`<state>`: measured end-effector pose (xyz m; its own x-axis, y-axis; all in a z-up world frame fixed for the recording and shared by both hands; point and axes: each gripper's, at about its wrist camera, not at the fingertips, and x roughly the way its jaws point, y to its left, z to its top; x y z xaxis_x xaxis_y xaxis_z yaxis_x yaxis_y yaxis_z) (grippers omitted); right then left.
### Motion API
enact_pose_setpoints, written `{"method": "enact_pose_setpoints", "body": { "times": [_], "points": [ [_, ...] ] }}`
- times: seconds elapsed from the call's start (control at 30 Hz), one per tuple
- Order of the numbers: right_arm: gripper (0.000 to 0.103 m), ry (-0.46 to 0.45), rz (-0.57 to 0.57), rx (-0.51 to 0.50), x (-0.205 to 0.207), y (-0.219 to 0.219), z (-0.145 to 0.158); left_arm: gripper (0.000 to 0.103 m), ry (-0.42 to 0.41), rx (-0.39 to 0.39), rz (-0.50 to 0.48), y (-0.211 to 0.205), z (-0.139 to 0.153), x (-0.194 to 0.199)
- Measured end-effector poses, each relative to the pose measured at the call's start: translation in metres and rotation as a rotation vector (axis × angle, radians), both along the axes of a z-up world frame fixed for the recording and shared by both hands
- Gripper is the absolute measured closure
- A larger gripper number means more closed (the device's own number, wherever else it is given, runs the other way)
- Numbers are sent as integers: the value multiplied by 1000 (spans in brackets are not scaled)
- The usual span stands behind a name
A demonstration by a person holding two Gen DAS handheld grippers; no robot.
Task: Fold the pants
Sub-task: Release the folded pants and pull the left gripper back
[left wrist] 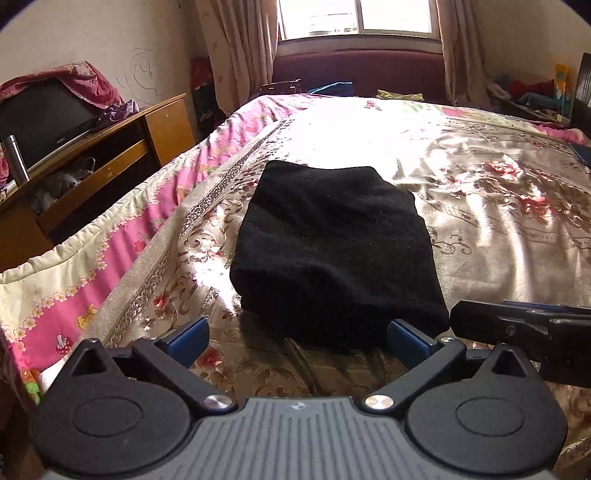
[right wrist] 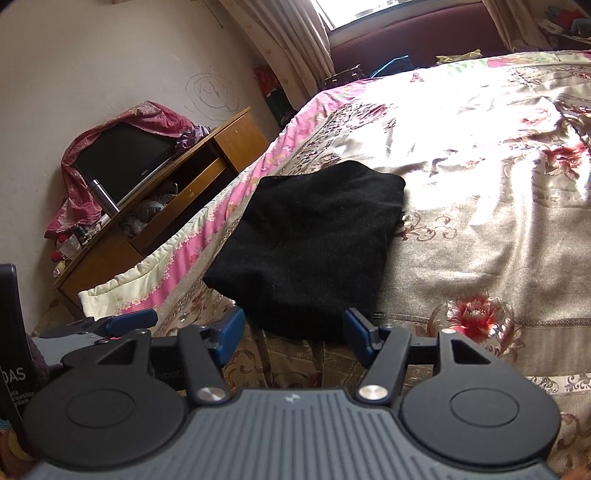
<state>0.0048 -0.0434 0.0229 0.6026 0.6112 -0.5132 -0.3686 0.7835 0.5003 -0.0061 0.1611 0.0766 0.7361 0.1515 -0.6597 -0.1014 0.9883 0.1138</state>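
The black pants (left wrist: 332, 251) lie folded into a compact rectangle on the floral bedspread (left wrist: 480, 221). My left gripper (left wrist: 299, 338) is open and empty, its blue pads just short of the bundle's near edge. In the right wrist view the pants (right wrist: 314, 251) lie near the bed's left edge. My right gripper (right wrist: 293, 332) is open and empty, its pads at the bundle's near edge without holding it. The right gripper also shows at the right edge of the left wrist view (left wrist: 524, 328), and the left gripper shows at the left of the right wrist view (right wrist: 122, 321).
A wooden TV stand (left wrist: 110, 155) with a television (left wrist: 40, 122) and a metal flask (left wrist: 14, 158) stands left of the bed. A pink quilt border (left wrist: 122, 240) runs along the bed's left edge. Curtains, a window (left wrist: 354, 18) and a dark red headboard (left wrist: 354, 70) are at the far end.
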Motion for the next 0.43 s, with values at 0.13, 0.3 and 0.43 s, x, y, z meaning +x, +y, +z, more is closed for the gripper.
{"method": "enact_pose_setpoints", "body": {
  "times": [0.13,0.3,0.43],
  "points": [
    [41,2,3,0,-3,1,0,0,2,-9,13,1,0,-3],
    [41,5,9,2,-5,2,-2,0,10,-19,21,2,-1,-5],
    [41,8,10,0,-5,2,-3,0,16,-27,29,1,-3,-5]
  ]
}}
